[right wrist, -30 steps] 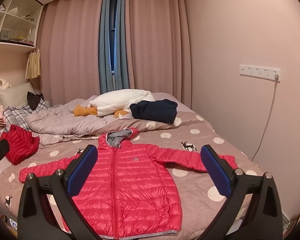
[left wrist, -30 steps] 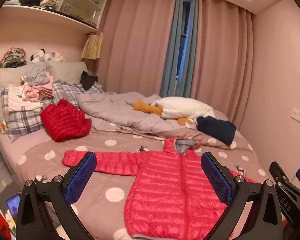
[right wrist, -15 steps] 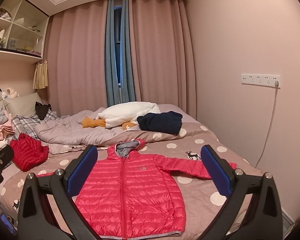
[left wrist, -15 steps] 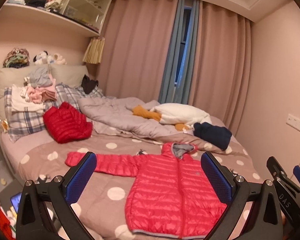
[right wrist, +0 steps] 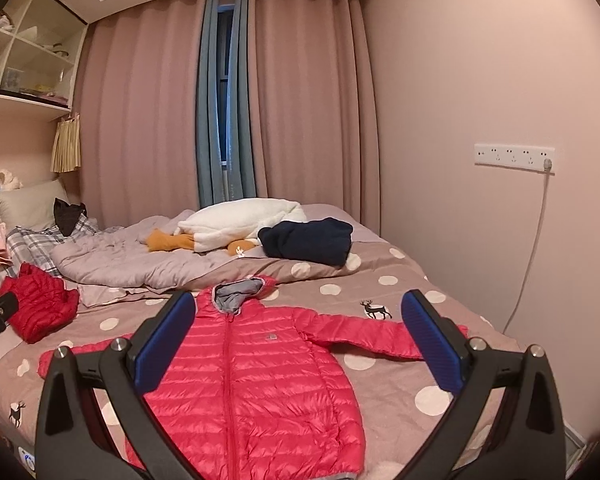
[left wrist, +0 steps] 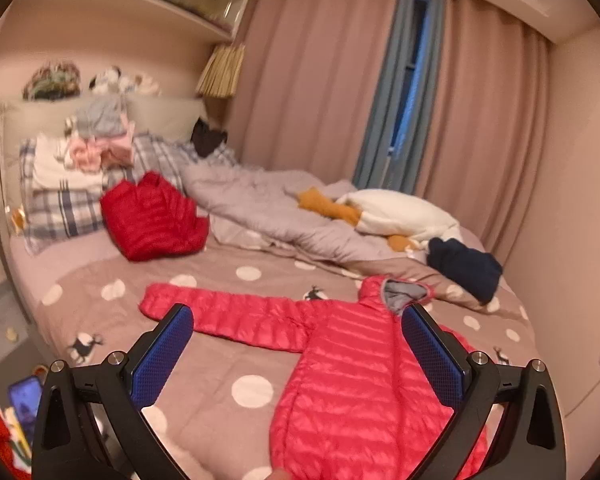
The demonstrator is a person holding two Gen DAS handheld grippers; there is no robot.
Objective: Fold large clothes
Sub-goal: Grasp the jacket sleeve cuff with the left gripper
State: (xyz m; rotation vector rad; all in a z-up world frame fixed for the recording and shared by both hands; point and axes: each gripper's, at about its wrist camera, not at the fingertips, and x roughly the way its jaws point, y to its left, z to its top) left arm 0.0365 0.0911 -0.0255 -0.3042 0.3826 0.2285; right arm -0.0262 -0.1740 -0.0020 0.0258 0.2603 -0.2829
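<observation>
Left wrist: left tongs (left wrist: pixel 298 354) spread wide, gripping nothing, above the bed (left wrist: pixel 220 360). Pink jacket (left wrist: pixel 356 380) flat on the dotted cover, zipped, hood (left wrist: pixel 400 294) toward the window, one sleeve stretched out to the left. Red jacket (left wrist: pixel 152 220) bunched near the pillows, well apart. Right wrist: right tongs (right wrist: pixel 298 344) likewise spread wide and empty, over the pink jacket (right wrist: pixel 256 380), both sleeves laid out sideways. Navy garment (right wrist: pixel 306 240) beyond the hood, beside a white plush (right wrist: pixel 240 224).
</observation>
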